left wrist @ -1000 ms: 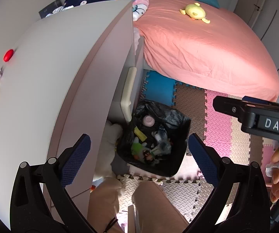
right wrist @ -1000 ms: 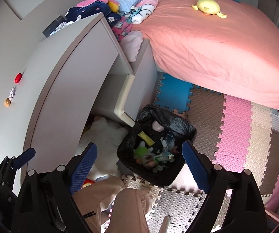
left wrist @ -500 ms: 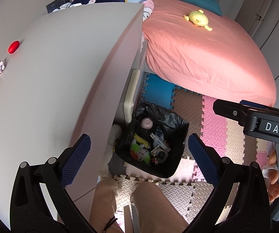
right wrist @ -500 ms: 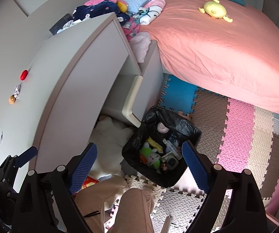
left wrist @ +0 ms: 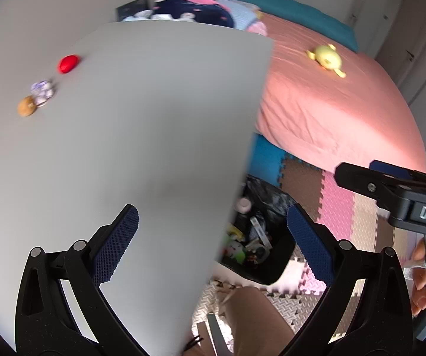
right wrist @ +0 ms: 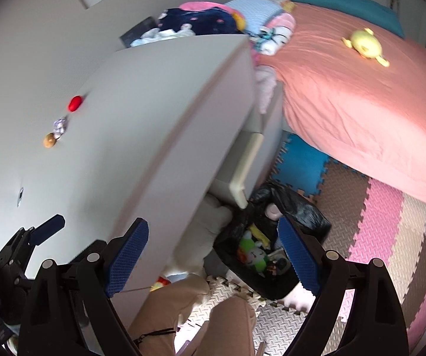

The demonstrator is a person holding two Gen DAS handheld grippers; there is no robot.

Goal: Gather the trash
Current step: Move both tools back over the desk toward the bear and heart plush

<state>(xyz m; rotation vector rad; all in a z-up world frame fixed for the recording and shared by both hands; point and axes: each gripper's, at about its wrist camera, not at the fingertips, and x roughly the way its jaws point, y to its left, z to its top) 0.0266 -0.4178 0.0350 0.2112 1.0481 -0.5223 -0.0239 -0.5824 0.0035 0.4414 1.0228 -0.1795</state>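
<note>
Three small pieces lie on the grey desk top [left wrist: 129, 124]: a red one [left wrist: 68, 63], a crumpled white-purple wrapper [left wrist: 43, 89] and a brown ball [left wrist: 27, 106]. They also show in the right wrist view: the red piece [right wrist: 75, 103], the wrapper [right wrist: 60, 126], the brown ball [right wrist: 49, 140]. A bin with a black bag [left wrist: 260, 237], [right wrist: 267, 252] holding trash stands on the floor by the desk. My left gripper [left wrist: 213, 246] is open and empty over the desk edge. My right gripper [right wrist: 213, 255] is open and empty above the bin.
A bed with a pink sheet [left wrist: 331, 106] and a yellow plush [left wrist: 327, 58] lies on the right. Folded clothes [right wrist: 201, 23] are piled behind the desk. Foam mats [right wrist: 376, 231] cover the floor. My legs [right wrist: 207, 320] are below. A white plush [right wrist: 207, 237] sits under the desk.
Both grippers have moved up and to the left toward the desk top. The desk fills more of the left wrist view and half hides the bin. Both stay open.
</note>
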